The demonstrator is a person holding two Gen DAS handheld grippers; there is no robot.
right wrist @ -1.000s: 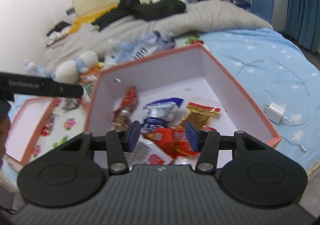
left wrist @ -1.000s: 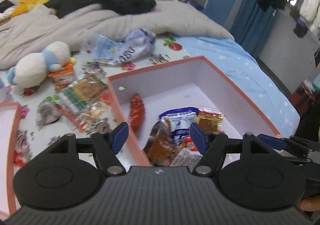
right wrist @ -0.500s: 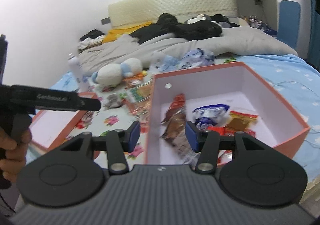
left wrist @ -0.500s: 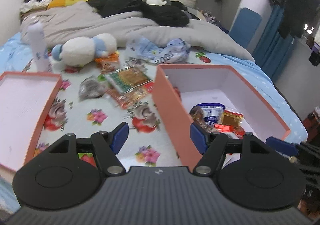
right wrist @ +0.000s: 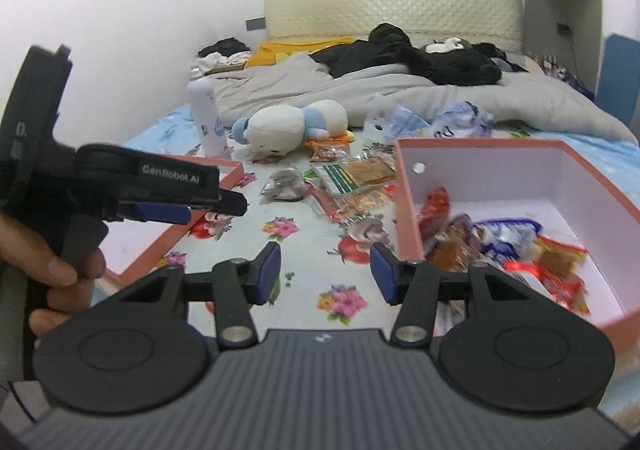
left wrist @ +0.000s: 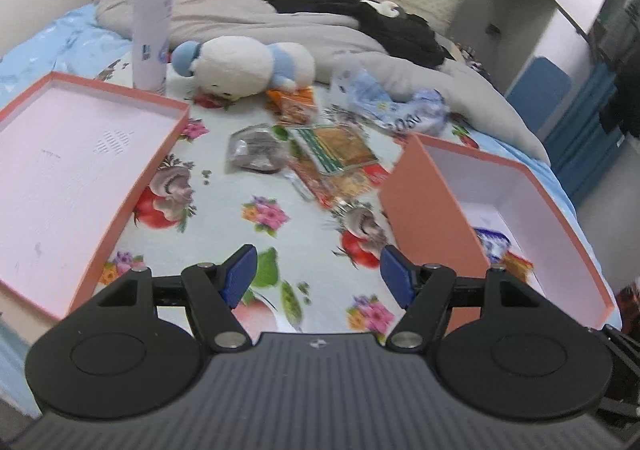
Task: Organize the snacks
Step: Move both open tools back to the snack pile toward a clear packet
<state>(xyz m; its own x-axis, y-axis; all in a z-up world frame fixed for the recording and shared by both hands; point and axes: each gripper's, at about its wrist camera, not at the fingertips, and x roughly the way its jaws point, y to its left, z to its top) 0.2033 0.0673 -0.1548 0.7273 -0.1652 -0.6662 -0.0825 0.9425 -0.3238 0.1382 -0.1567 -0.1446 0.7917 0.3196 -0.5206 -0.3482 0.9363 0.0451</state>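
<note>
An orange box [left wrist: 434, 210] with a white inside stands on the bed at right and holds several snack packets [right wrist: 520, 246]; it also shows in the right wrist view [right wrist: 406, 210]. Loose snacks lie on the floral sheet: a green-edged packet [left wrist: 340, 148], a grey packet [left wrist: 254, 150], an orange packet [left wrist: 296, 106]. My left gripper [left wrist: 319, 280] is open and empty above the sheet, left of the box. My right gripper [right wrist: 324, 274] is open and empty near the box's left wall. The left gripper also shows in the right wrist view [right wrist: 160, 198].
The box lid [left wrist: 176, 130] lies open side up at left. A white plush toy [left wrist: 248, 64], a white bottle [left wrist: 151, 18], a crumpled blue-white bag [left wrist: 400, 106] and a grey duvet [left wrist: 280, 26] with black clothes lie farther back.
Both grippers have pulled back from over the box and swung left, toward the loose snacks on the sheet. Both stayed open and empty.
</note>
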